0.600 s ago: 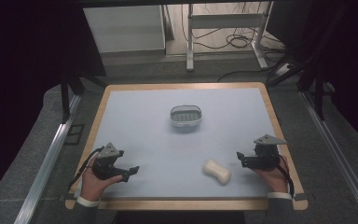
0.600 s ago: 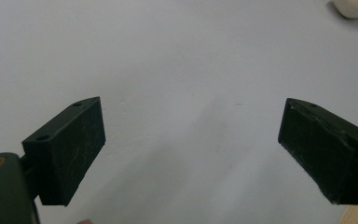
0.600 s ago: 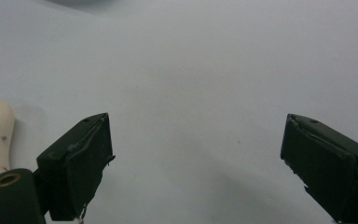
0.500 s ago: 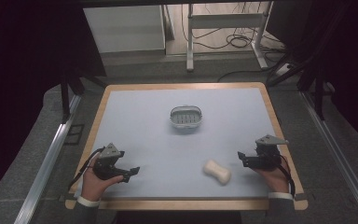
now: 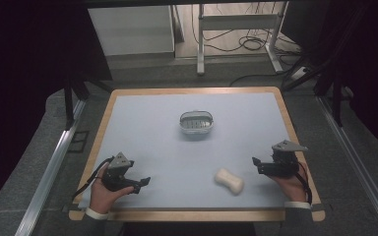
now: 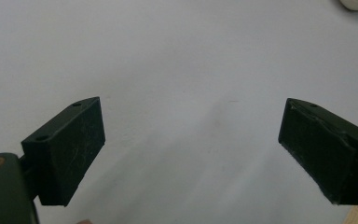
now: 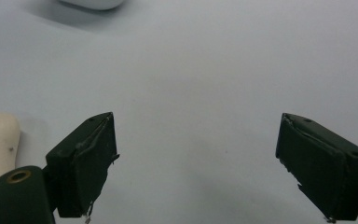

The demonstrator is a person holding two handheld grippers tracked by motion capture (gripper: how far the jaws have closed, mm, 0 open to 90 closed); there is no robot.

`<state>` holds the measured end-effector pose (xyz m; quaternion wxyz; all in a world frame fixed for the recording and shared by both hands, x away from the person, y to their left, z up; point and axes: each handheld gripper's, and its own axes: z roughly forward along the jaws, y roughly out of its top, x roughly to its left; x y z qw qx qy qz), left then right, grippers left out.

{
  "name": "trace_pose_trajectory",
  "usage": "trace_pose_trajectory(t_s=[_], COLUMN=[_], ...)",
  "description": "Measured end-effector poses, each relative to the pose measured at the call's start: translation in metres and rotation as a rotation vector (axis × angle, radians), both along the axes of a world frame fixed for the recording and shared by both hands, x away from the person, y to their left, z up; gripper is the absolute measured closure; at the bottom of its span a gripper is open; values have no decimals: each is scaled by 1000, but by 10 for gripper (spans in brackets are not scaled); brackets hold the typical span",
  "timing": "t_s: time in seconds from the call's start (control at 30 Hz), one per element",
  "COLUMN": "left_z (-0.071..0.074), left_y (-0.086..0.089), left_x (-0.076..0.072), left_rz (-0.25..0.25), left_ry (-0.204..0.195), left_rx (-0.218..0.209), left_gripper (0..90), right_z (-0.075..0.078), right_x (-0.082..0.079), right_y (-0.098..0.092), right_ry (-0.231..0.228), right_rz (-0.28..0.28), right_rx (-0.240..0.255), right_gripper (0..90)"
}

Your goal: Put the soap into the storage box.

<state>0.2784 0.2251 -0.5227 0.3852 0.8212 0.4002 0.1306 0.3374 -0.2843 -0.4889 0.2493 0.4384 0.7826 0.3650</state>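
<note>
Metal dish mid-table, contents unclear, cream soap bar nearby, both grippers' jaws apart, holding nothing

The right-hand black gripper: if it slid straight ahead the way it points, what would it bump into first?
Probably nothing soon: the right gripper points left across bare blue-grey mat, passing just behind the cream bone-shaped soap bar.

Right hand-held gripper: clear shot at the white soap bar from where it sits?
Probably yes. The right hand-held gripper is open and sits just beside the soap bar, with bare mat between them and nothing in the way.
</note>
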Motion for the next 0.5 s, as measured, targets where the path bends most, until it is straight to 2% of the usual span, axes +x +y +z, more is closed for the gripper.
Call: trace_pose_trajectory(t_s=[0.27, 0.4, 0.5], left_z=[1, 2, 3], left_y=[1, 2, 3], left_x=[2, 0, -1], left_rz=[-3, 1, 6], left_ry=[-3, -7, -5], left_rx=[-11, -15, -13], left_gripper=[75, 74, 73], right_z=[0, 3, 5], right_x=[-3, -1, 1], right_y=[1, -1, 1], right_ry=[11, 2, 31], right_rz=[5, -13, -24], right_rx=[1, 17, 31], right_gripper=[122, 122, 139])
